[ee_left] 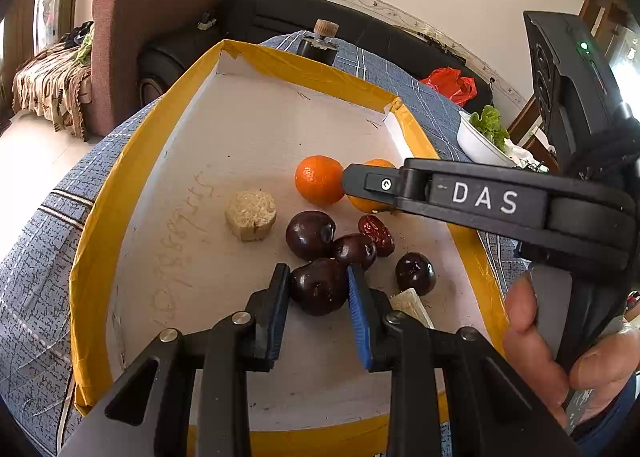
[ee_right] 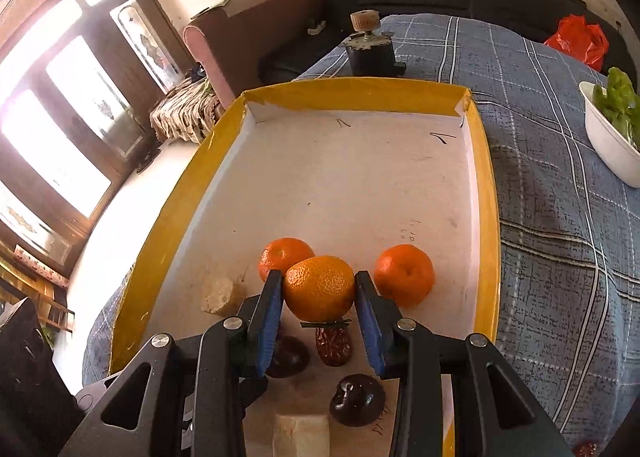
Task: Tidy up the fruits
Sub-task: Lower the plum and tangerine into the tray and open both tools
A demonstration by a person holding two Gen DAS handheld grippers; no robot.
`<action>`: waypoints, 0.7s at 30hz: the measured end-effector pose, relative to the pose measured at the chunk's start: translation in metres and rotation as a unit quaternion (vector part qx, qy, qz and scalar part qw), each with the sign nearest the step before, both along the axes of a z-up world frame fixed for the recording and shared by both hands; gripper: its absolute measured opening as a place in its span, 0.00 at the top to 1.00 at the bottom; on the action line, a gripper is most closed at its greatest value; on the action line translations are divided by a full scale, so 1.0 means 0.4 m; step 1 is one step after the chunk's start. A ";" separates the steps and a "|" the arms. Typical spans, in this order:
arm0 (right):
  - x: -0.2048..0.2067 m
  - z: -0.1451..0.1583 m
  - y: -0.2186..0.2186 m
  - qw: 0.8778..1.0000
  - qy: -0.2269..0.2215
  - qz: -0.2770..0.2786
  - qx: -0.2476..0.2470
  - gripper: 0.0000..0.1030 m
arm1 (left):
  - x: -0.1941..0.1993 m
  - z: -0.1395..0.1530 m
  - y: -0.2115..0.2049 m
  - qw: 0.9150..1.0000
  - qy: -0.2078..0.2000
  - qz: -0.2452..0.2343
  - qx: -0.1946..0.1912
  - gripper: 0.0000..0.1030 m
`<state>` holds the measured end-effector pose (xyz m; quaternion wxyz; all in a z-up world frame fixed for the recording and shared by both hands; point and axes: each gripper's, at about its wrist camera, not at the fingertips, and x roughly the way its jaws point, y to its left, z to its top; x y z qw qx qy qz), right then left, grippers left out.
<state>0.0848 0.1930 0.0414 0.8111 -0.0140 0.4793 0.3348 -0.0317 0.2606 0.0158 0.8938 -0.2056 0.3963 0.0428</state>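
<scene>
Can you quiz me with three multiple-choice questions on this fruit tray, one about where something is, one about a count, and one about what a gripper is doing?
1. Where does the white bowl of greens stand?
A. inside the tray
B. on the blue checked cloth, outside the tray
C. on the sofa

2. How many oranges show in the right wrist view?
A. one
B. three
C. five

3. What is the left gripper doing?
A. closed on a dark plum
B. closed on an orange
C. open over bare tray

Answers: 1 B, it sits right of the yellow tray rim. 2 B, one in the right gripper, two behind. 3 A, both pads press the plum.
</scene>
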 end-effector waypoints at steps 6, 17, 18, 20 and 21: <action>0.005 -0.008 -0.017 1.000 0.008 -0.008 0.008 0.61 | 0.003 0.002 -0.003 1.000 -0.002 0.000 0.002 0.73; -0.010 -0.018 -0.023 1.000 0.000 -0.008 0.008 0.61 | -0.002 0.005 0.000 1.000 -0.002 0.001 0.002 0.73; -0.012 -0.017 -0.024 1.000 -0.001 -0.008 0.008 0.61 | -0.002 0.005 0.001 1.000 -0.002 0.001 0.002 0.73; -0.015 -0.016 -0.026 1.000 -0.003 -0.010 0.009 0.61 | -0.002 0.006 0.001 1.000 -0.002 0.001 0.002 0.73; -0.016 -0.017 -0.026 1.000 -0.004 -0.010 0.010 0.61 | -0.002 0.005 0.000 1.000 -0.002 0.001 0.002 0.73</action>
